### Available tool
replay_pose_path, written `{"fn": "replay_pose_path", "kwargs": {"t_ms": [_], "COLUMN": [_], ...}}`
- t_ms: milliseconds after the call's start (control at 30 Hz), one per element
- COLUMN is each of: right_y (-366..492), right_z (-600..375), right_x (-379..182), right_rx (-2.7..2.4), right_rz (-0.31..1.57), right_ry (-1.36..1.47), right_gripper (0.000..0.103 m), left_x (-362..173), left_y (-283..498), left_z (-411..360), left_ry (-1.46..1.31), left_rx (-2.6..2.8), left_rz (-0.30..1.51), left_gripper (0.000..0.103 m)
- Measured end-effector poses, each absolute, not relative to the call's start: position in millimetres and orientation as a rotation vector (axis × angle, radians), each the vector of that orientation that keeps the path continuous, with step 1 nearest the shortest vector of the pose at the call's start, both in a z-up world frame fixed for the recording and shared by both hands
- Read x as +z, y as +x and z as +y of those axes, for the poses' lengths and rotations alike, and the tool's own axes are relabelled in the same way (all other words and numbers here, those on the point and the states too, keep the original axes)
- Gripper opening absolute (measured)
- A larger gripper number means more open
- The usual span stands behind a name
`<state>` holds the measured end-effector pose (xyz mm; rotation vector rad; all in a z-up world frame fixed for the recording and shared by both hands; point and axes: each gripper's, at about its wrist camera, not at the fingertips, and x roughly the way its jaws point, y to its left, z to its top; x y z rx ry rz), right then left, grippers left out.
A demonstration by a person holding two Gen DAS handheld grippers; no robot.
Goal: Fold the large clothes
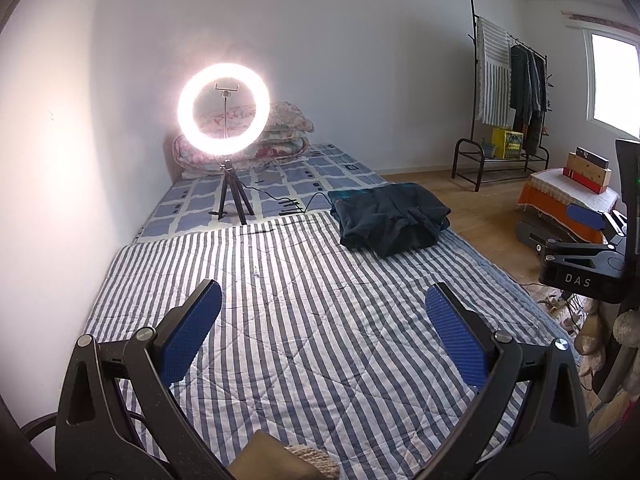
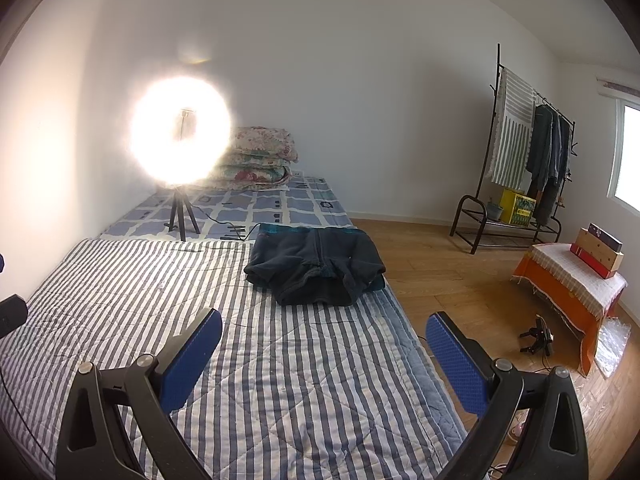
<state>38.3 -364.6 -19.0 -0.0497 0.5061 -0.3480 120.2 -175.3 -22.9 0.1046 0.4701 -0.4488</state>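
My left tool [image 1: 323, 300], black with blue bumpy pads [image 1: 456, 336], has its two fingers spread wide with nothing between them. My right tool [image 2: 324, 330], the same black and blue kind, is spread wide too, and it holds nothing. Both point forward and a little down.

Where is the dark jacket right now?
The dark jacket lies folded on the striped quilt, near its far right edge, right of the ring light. Neither tool touches it.

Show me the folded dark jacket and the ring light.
folded dark jacket [image 2: 316, 268], right wrist view, middle of its front by the zipper.
ring light [image 1: 223, 110], left wrist view, on the glowing ring's left side [image 1: 188, 110].
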Motion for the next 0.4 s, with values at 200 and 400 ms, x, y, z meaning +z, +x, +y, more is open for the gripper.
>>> {"fn": "replay_pose_path", "kwargs": {"t_ms": [200, 400], "right_y": [38.6, 39.6], "right_z": [-363.8, -365.2], "right_x": [-19.4, -22.6], "right_rx": [-0.348, -0.344], "right_rz": [0.508, 0.51], "right_ry": [-0.052, -0.059], "right_gripper": [0.103, 0.103], "left_x": [-23.0, -19.6], "left_y": [118.9, 115.9], "left_z": [-175.4, -174.7], "left_ry": [0.106, 0.1], "left_rx": [-0.438, -0.421], "left_rz": [0.469, 0.446], "left_gripper": [0.103, 0.103]}}
